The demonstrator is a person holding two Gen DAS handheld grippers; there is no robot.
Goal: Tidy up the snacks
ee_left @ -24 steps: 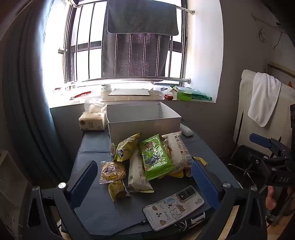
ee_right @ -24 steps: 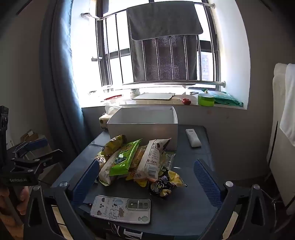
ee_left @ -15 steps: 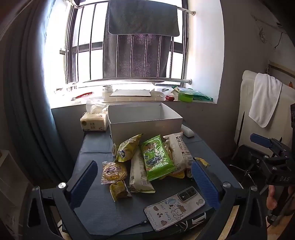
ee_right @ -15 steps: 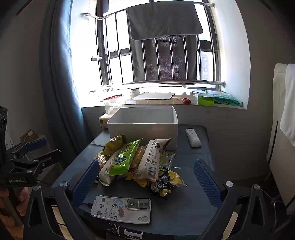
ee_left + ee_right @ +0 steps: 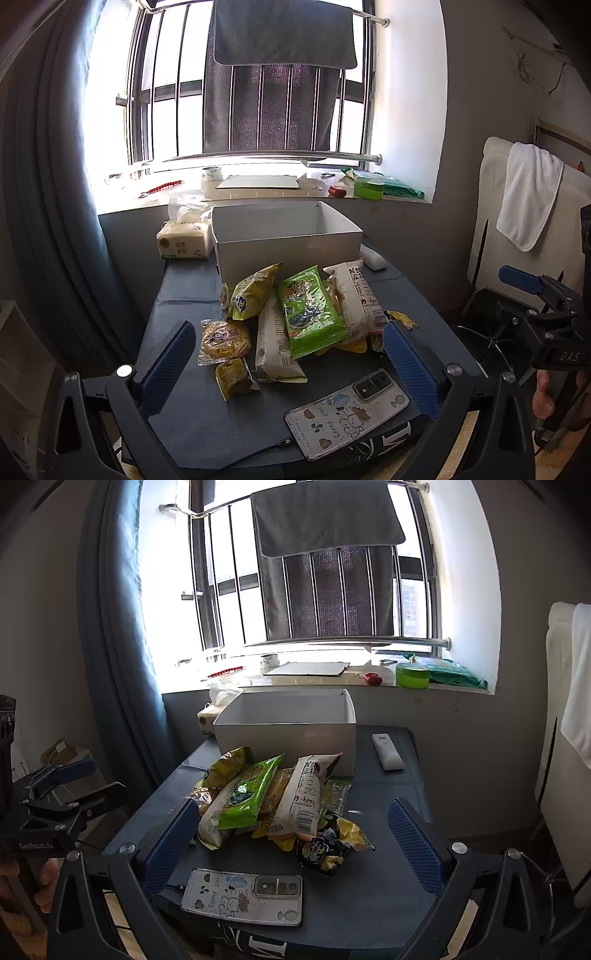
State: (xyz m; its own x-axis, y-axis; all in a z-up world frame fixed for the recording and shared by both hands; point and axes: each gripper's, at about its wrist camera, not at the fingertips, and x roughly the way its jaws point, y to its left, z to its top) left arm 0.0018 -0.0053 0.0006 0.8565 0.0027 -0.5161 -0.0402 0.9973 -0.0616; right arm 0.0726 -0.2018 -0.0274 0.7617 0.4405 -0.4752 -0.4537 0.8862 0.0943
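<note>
Left wrist view: snack packets [image 5: 295, 317] lie heaped mid-frame on the table [image 5: 184, 295], just before the white box [image 5: 284, 240]. Left gripper [image 5: 288, 362] and right gripper [image 5: 291, 834] both gape wide, holding nothing. A phone [image 5: 347, 413] lies lower right.

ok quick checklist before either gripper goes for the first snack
1. Left gripper open, nothing between its fingers: ok.
2. Right gripper open, nothing between its fingers: ok.
3. White box upright, top open, behind the snack pile: ok. Whether it is empty: cannot tell, its floor is hidden.
4. Snacks separated for single picks: not ok. The green packet lies on top of other packets; the round pastry pack lies apart at the pile's edge.
5. Phone clear of the approach: not ok, it lies on the table between the grippers and the pile.
</note>
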